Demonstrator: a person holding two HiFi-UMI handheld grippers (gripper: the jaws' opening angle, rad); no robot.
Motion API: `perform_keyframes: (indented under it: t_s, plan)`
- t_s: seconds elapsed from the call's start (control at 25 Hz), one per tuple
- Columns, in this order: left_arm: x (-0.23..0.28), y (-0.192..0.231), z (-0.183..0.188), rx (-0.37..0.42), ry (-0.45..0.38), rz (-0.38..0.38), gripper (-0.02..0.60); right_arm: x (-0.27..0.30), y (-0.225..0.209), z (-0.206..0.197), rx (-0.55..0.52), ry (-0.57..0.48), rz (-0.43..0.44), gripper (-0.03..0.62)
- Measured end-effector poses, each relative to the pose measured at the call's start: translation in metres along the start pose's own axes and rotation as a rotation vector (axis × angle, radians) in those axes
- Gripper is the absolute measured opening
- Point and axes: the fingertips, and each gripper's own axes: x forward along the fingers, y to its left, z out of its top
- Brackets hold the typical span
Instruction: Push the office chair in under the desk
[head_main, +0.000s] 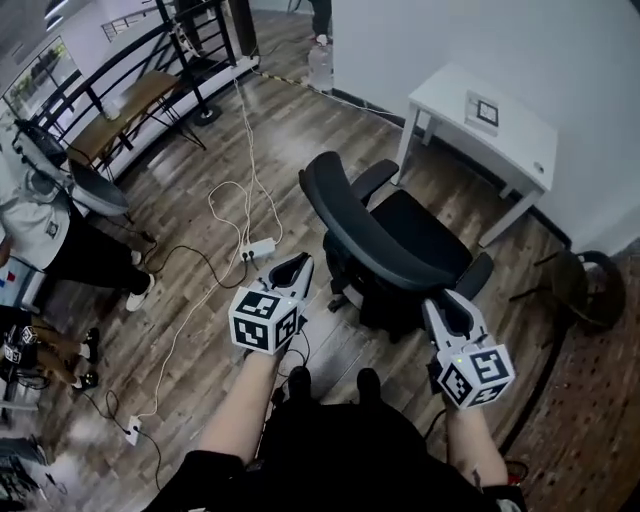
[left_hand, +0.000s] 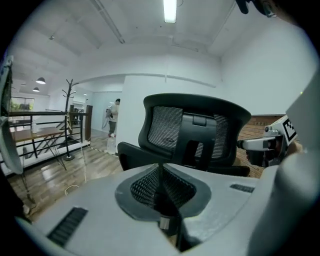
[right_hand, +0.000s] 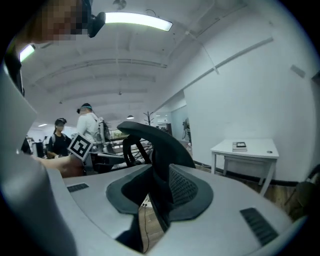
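Note:
A black office chair (head_main: 400, 240) stands on the wood floor with its curved backrest towards me, its seat facing the white desk (head_main: 520, 135) at the upper right and apart from it. My left gripper (head_main: 295, 265) hangs just left of the backrest, off the chair; in the left gripper view (left_hand: 160, 170) its pads meet, with the mesh backrest (left_hand: 195, 132) straight ahead. My right gripper (head_main: 440, 302) sits close to the backrest's right end. In the right gripper view (right_hand: 155, 172) a narrow gap shows floor between the pads, nothing held, and the backrest (right_hand: 160, 142) and desk (right_hand: 250, 148) lie beyond.
A power strip (head_main: 258, 248) with white cables lies on the floor left of the chair. A person (head_main: 40, 220) stands at the far left by a black railing (head_main: 130, 60). A small device (head_main: 483, 110) lies on the desk. A dark round stand (head_main: 590, 285) sits at the right.

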Motion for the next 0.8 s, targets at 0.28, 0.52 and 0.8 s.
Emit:
perform_keyframes:
  t_s: [0.28,0.52,0.8]
  plan:
    - [0.011,0.046,0.01,0.063,0.026,-0.192,0.008,0.007,0.047,-0.021,0.1,-0.007,-0.267,0.098]
    - [0.043,0.057,0.002,0.106,0.085,-0.259,0.015,0.002,0.044,-0.061,0.345,-0.003,-0.372,0.098]
    - [0.093,0.058,0.006,0.125,0.115,-0.304,0.104,0.001,0.02,-0.067,0.41,-0.009,-0.487,0.137]
